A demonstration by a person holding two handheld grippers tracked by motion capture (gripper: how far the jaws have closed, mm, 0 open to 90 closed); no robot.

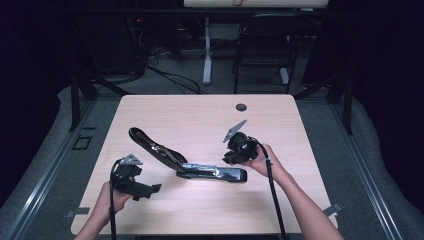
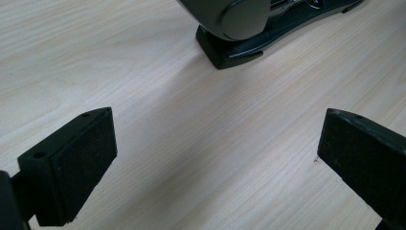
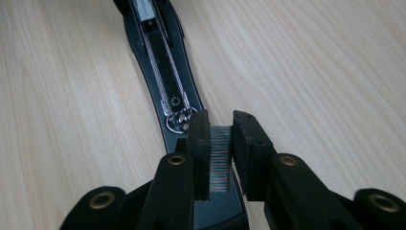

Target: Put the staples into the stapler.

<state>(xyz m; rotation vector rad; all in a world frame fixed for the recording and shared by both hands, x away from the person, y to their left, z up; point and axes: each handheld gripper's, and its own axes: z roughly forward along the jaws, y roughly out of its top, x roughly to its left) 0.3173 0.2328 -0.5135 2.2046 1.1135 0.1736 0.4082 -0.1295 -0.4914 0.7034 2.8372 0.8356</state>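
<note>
Even light falls from above on the pale table, while the room around it lies nearly black. Shadows under the stapler are soft and short. The high view is grainy; both gripper views are sharp, with near jaws slightly soft

table: light wood | chair: black, beyond table | floor: cables
</note>
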